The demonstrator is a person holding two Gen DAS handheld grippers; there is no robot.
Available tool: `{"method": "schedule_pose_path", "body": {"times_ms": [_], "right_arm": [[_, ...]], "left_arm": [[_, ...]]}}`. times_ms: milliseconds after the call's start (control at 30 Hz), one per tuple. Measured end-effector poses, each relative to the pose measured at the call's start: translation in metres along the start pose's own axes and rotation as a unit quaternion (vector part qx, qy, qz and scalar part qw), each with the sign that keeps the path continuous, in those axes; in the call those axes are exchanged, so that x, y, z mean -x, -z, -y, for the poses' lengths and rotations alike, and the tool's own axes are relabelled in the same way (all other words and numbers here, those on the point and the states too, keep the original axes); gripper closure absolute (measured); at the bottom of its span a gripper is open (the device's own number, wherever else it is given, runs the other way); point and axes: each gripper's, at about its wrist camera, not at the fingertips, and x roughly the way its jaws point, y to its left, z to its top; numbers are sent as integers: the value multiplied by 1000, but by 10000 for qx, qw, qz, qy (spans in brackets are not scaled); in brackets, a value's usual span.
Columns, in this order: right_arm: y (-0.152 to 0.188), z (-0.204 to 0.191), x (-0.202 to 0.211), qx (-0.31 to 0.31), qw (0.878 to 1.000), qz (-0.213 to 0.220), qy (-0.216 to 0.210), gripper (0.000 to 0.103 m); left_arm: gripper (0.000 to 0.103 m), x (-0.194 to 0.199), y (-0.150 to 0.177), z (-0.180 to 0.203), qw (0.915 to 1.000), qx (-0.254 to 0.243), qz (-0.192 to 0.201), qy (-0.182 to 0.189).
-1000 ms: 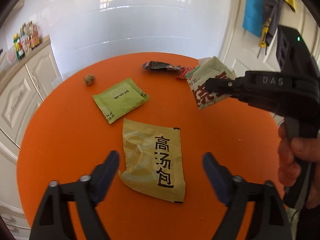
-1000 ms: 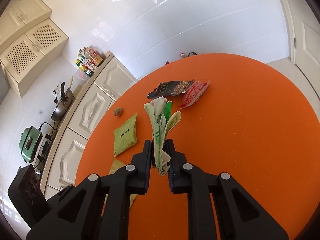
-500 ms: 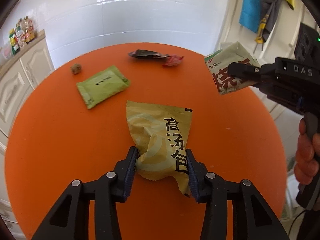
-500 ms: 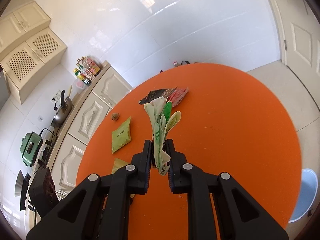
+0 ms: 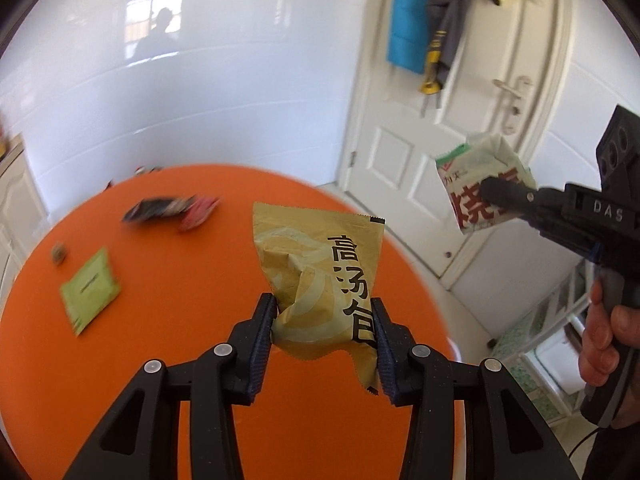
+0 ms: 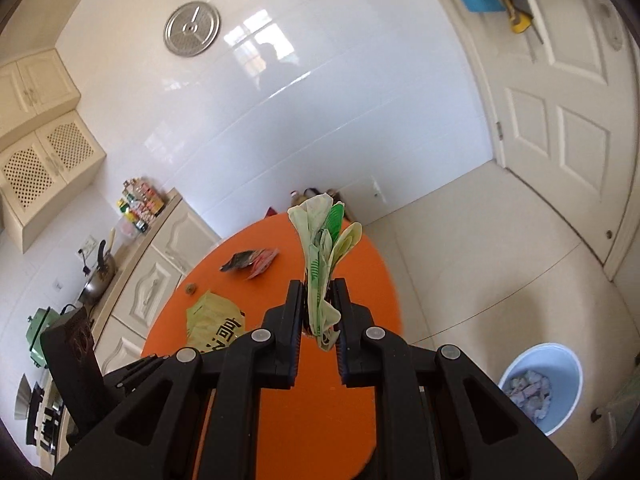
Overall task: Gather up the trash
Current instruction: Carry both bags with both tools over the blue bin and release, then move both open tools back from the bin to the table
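My left gripper (image 5: 324, 320) is shut on a crumpled yellow soup packet (image 5: 320, 272) with black characters, lifted above the round orange table (image 5: 180, 280). My right gripper (image 6: 318, 304) is shut on a folded white and green wrapper (image 6: 322, 248), held in the air past the table's right edge; that wrapper (image 5: 484, 184) and the gripper show at the right of the left wrist view too. On the table lie a green sachet (image 5: 90, 290), a dark wrapper (image 5: 156, 208), a red wrapper (image 5: 198, 214) and a small brown ball (image 5: 59, 254).
A light blue bin (image 6: 540, 384) with crumpled scraps inside stands on the floor at lower right. A white door (image 5: 440, 160) with hanging clothes is behind the table. Cream cabinets (image 6: 148, 276) with bottles and a kettle line the left wall. A hand (image 5: 608, 332) holds the right gripper.
My left gripper closed on the yellow packet and lifted it off the table. The right gripper rose and swung right with its wrapper, bringing the blue bin into view.
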Motion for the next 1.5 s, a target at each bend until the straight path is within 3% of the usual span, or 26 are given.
{"method": "schedule_pose_path", "body": {"times_ms": [267,533,833,1000,1033,1133,1200,1267,1300,1500], "right_arm": [[6,87,88,-467,9920,482,1068,90],[38,198,108,-1257,9742,192,1864,90],[77,290,47,-2005,9559,-613,2056,87],[92,326,19,-2346,9458,-877,2070,86],[95,333,16,-2422,9428,-911,2104,85],[103,344,13,-2690,9356,-928,2091,56],[103,346,18,-2746,9323,-843,2196,22],[103,344,25,-2772,9309,-687,2279,5],[102,344,28,-2795,9296,-619,2322,0],[97,331,52,-2880,9200,-409,2627,0]], "left_arm": [[62,-40,-34,90,9916,-853,6,974],[62,-143,-33,165,9691,-1252,-1054,1844],[61,-286,-25,198,9391,-1099,-2564,2008],[49,-357,-29,211,9282,-989,-3131,1751],[42,-366,-29,213,9275,-1000,-3191,1669],[28,-382,-37,224,9277,-1060,-3265,1468],[20,-385,-41,225,9315,-1137,-3200,1307],[15,-380,-45,239,9370,-1149,-3096,1144],[14,-377,-43,240,9393,-1147,-3046,1085],[10,-320,-37,243,9568,-1151,-2526,860]]}}
